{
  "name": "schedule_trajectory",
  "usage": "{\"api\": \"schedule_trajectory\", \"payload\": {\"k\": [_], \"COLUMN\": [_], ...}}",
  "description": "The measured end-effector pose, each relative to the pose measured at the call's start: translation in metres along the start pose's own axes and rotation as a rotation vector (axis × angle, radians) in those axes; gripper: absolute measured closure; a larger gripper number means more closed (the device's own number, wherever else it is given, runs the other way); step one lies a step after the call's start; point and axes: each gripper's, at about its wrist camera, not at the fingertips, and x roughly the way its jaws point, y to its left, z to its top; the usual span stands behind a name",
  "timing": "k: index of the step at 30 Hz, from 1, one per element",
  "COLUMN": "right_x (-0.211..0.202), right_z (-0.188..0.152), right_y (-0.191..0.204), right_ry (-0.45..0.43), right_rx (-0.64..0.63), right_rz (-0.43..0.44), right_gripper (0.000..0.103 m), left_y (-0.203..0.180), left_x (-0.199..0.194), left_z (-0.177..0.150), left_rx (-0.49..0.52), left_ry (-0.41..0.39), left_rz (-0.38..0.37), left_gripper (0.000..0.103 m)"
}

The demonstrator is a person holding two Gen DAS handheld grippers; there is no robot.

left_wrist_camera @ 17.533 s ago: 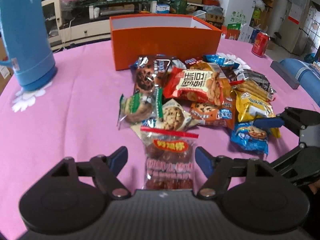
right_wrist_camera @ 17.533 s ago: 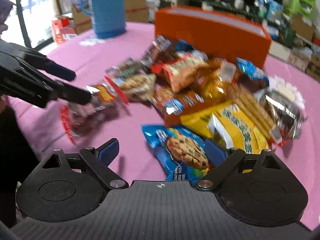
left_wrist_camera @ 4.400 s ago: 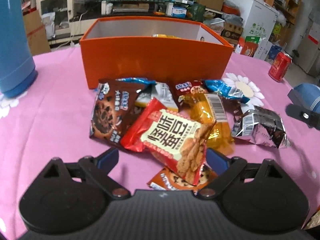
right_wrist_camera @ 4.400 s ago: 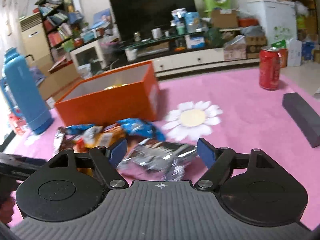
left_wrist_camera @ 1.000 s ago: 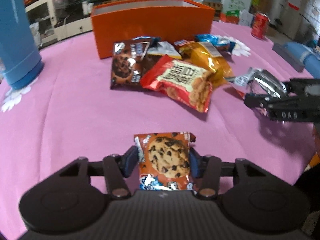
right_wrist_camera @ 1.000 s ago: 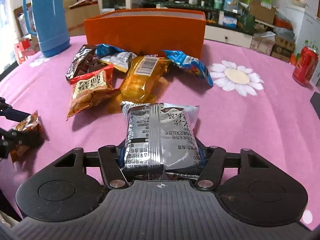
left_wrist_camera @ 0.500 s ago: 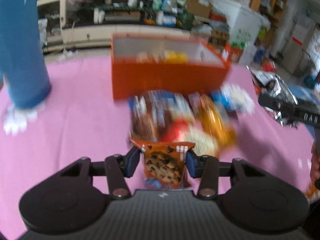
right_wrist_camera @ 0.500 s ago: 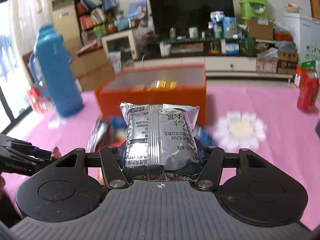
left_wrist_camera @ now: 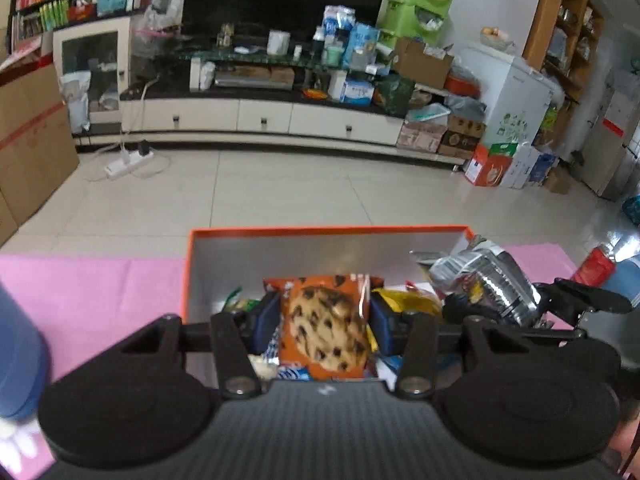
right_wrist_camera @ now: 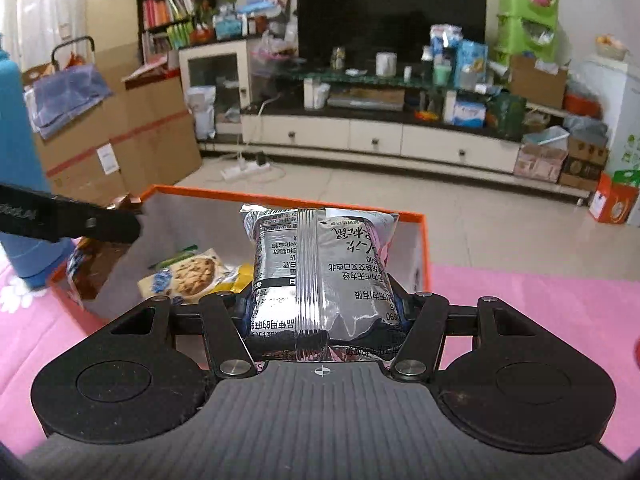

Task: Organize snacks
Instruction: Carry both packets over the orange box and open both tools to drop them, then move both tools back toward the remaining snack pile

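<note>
- The left gripper (left_wrist_camera: 324, 322) is clenched on an orange foil cookie packet printed with a chocolate-chip cookie (left_wrist_camera: 326, 326); the blue pads press the packet's two side edges.
- The packet stands upright between the pads, its long axis running away from the gripper, top edge toward the far wall of the box.
- The right gripper (right_wrist_camera: 322, 308) is clenched on a silver foil snack packet with black printed text (right_wrist_camera: 320, 276), gripped at its near end, its long axis also pointing away toward the far side.
- An open orange cardboard box with a pale grey inside (left_wrist_camera: 224, 254) sits on the counter covered by a pink cloth (left_wrist_camera: 88, 292).
- Both packets hang above the box opening, not yet lying inside: the cookie packet over the middle, the silver packet toward the right end.
- In the right wrist view the box lies directly below and ahead of the silver packet; the left gripper reaches in from the left edge of that view.
- Packets already lie on the box floor, among them a yellow cookie packet (right_wrist_camera: 188, 278).
- Judged from this, the drop point is straight down for each gripper; neither needs to travel sideways, and both are about equally near.
</note>
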Motion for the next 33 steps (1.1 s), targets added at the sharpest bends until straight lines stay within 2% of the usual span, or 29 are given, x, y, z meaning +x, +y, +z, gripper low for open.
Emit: {"api": "schedule_trajectory", "payload": {"k": [4,7,8,9,11,15,19,21,24,28,30,32,33], "right_x": [0.028,0.039,0.044,0.047,0.047,0.018,-0.042,-0.075,-0.114,-0.148,-0.158,-0.158,-0.156], "right_z": [0.002,0.002,0.002,0.001,0.002,0.006,0.003,-0.011,-0.046,-0.108,-0.141,-0.161,-0.165], "right_y": [0.003,0.006,0.006,0.007,0.009,0.006,0.005,0.008,0.015,0.022,0.031,0.044,0.054], "right_ry": [0.034,0.062,0.088,0.098,0.09,0.022,-0.074,-0.104,-0.104,-0.033,-0.002,0.034,0.057], "right_rx": [-0.04,-0.056,-0.058,-0.057,-0.054,-0.015,0.02,0.02,0.034,0.138,0.178,0.178,0.124], "right_rz": [-0.006,-0.006,-0.001,0.0,0.001,0.011,0.019,0.021,0.026,0.097,0.131,0.195,0.222], "right_gripper": [0.06,0.059,0.056,0.054,0.049,0.04,0.031,0.027,0.026,0.026,0.026,0.028,0.031], "left_y": [0.004,0.009,0.011,0.013,0.014,0.014,0.009,0.004,0.001,0.003,0.005,0.008,0.012], "left_x": [0.031,0.036,0.036,0.034,0.026,-0.009,-0.064,-0.087,-0.111,-0.118,-0.119,-0.115,-0.115], "left_z": [-0.002,-0.006,-0.006,-0.006,-0.007,-0.009,-0.03,-0.05,-0.093,-0.155,-0.18,-0.185,-0.182], "left_rx": [0.024,0.022,0.015,0.009,0.013,0.005,0.004,0.014,-0.016,-0.073,-0.09,-0.081,-0.074], "left_ry": [0.026,0.034,0.03,0.025,0.002,-0.051,-0.127,-0.143,-0.112,0.006,0.028,0.045,0.043], "left_rz": [0.039,0.047,0.05,0.058,0.072,0.076,0.051,0.042,0.028,-0.004,-0.012,0.011,0.029], "left_gripper": [0.057,0.055,0.045,0.04,0.038,0.034,0.018,0.019,0.018,0.019,0.019,0.019,0.019]}}
